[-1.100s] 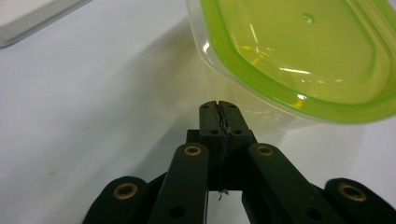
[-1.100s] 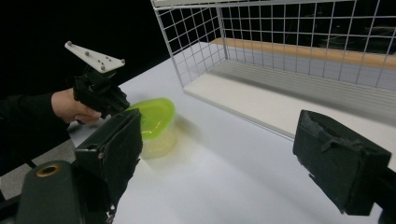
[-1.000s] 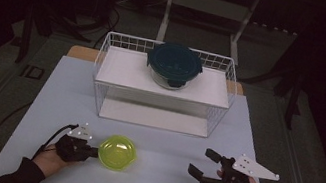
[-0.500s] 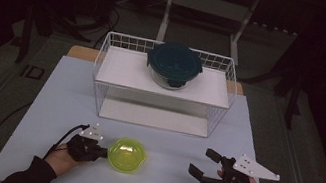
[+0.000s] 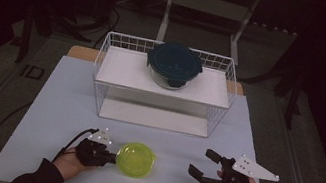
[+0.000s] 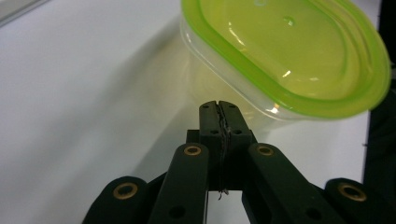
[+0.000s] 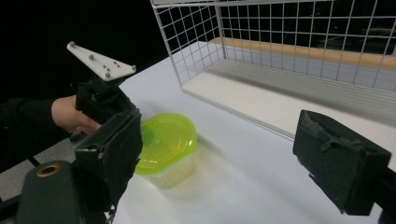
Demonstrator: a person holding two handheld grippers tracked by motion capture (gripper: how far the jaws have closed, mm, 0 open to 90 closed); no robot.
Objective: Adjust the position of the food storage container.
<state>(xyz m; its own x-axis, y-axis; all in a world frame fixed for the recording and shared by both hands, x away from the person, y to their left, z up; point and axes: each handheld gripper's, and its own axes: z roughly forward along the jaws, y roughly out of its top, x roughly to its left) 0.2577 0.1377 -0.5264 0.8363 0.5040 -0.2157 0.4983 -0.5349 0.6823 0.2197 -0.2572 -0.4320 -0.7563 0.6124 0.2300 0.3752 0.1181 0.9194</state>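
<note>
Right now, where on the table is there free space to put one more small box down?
The white table is bare left of the wire rack, and in the strip between the rack's front and the two grippers. The gap between the green-lidded tub and the right gripper is also free. It is crowded where the shut left gripper meets the tub.

A: How much of the green-lidded tub (image 6: 285, 60) can you see in the left gripper view?
B: Not all; its top and right side run past the picture's edges, and the closed fingers (image 6: 218, 122) cover part of its near wall.
A: And in the right gripper view?
B: The near finger (image 7: 112, 149) hides the tub's left side.
A: The dark-lidded container (image 5: 173, 65) on the wire rack (image 5: 104, 68)?
B: Whatever it holds is too dim to make out.
</note>
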